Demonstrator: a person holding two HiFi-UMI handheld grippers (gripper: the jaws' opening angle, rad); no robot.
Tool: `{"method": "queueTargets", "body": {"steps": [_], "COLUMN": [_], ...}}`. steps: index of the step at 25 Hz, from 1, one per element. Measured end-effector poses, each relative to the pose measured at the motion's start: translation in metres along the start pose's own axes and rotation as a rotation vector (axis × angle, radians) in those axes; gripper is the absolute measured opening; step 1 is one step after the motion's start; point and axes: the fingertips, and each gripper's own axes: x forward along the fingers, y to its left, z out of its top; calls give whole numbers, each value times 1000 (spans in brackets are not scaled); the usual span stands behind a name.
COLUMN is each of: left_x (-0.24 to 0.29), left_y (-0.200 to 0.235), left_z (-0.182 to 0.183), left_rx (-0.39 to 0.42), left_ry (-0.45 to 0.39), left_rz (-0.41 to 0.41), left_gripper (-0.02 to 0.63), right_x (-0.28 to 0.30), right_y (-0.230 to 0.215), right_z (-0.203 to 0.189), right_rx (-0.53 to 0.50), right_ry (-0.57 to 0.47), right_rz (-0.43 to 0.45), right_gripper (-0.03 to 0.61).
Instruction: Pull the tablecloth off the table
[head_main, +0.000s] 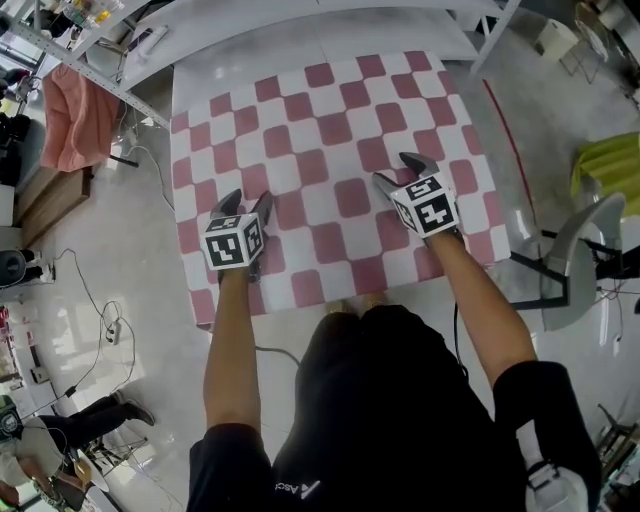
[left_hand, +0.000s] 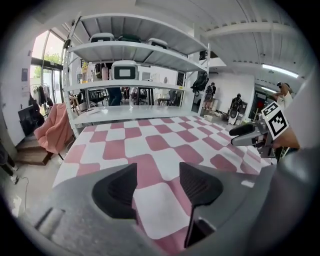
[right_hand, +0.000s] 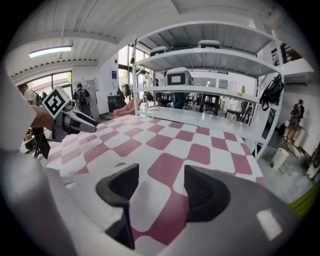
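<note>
Checked pink-and-white tablecloth (head_main: 330, 130) is spread flat over the table, which is hidden under it, with the near edge hanging down in front of the person (head_main: 400, 400). The left gripper (head_main: 249, 198) is over the cloth at about 8 o'clock from its middle. Its jaws are spread wide with nothing pinched, only checked cloth showing in the gap. The right gripper (head_main: 396, 170) is at about 4 o'clock, also with jaws wide apart and gripping nothing, cloth below the gap. Can't tell if either tip touches the cloth. Both point toward 12 o'clock, angled down. At 12 o'clock, just past the far edge, stands a white shelf rack (left_hand: 135, 50). Closed hard cases (left_hand: 102, 37) sit on its top shelf and one more case (left_hand: 125, 70) on the shelf below; their contents can't be seen. A pink towel (head_main: 75, 115) hangs at 10 o'clock and a grey chair (head_main: 580, 240) stands at 3 o'clock.
</note>
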Motion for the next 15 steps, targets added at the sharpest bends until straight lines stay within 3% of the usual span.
{"method": "queueTargets", "body": {"steps": [8,15], "left_x": [26,38], "left_y": [21,23], "left_z": [-32,-55], "left_rx": [1,-30], "left_ry": [154,260], "left_rz": [49,24], "left_gripper": [267,268], "right_x": [29,37], "right_y": [-16,-23], "right_z": [-26,-42], "right_rx": [30,118], "right_ry": [145,227], "right_rz": [-59,-53], "right_gripper": [304,301]}}
